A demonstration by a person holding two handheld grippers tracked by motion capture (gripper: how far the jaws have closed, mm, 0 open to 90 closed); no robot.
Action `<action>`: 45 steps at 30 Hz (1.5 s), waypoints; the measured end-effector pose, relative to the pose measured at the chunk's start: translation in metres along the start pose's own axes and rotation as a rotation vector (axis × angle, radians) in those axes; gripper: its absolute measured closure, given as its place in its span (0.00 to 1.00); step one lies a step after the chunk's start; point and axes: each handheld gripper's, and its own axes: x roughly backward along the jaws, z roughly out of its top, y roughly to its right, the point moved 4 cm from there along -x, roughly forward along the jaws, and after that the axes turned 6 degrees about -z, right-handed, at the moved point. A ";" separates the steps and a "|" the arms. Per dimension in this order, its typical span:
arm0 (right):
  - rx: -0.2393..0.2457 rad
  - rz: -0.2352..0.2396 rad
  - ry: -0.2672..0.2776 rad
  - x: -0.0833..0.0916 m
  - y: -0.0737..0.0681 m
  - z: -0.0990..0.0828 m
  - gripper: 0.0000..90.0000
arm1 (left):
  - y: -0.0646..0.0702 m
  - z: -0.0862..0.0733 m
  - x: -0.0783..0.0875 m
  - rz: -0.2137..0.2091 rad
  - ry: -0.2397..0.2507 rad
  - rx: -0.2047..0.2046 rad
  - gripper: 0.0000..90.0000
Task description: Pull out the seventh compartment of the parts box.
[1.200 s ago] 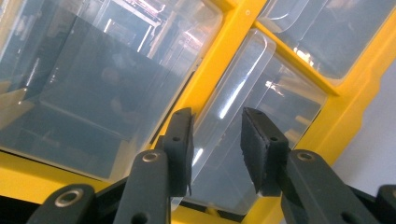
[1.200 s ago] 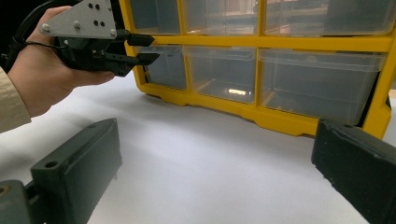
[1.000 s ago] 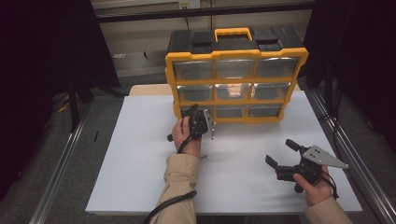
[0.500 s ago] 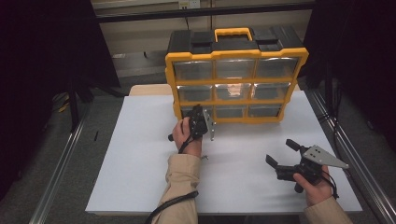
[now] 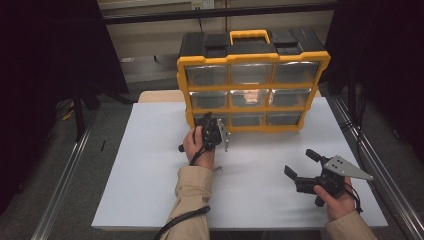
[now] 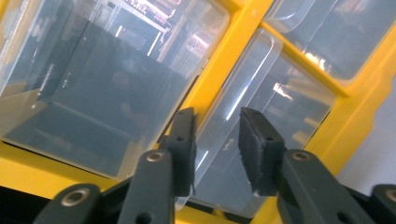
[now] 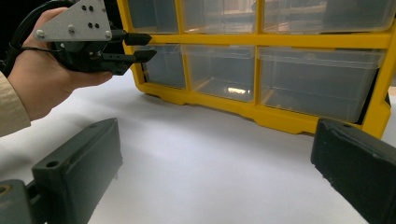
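While apart, drawer handle (image 6: 229,140) between fingers (image 6: 256,144)

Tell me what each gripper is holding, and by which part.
Nothing is held. The left gripper has open jaws at the bottom-left drawer pull tab; the right gripper hovers open over the table.

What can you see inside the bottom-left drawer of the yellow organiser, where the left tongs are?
Through the clear front of the bottom-left drawer only bare walls and floor show; no contents are visible. The left tongs cover its lower right corner, and reflections blur the rest.
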 end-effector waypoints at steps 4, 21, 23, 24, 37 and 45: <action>-0.008 0.002 -0.001 -0.001 -0.001 0.000 0.02 | 0.002 -0.002 -0.004 -0.003 -0.022 -0.019 0.71; -0.025 -0.004 0.009 -0.003 -0.001 0.001 0.02 | 0.008 0.001 -0.003 0.042 -0.016 0.009 0.92; -0.027 -0.004 0.009 -0.003 0.000 0.001 0.02 | 0.003 0.006 0.002 0.047 0.039 0.025 0.93; -0.025 -0.006 0.010 -0.003 0.000 0.001 0.02 | 0.001 0.010 0.002 0.045 0.057 0.024 0.93; -0.029 -0.009 0.008 -0.002 0.000 0.001 0.02 | 0.009 0.001 -0.002 0.011 -0.022 -0.045 0.74; -0.039 -0.014 0.009 -0.003 0.001 0.001 0.02 | 0.007 -0.003 -0.004 0.070 -0.055 -0.115 0.74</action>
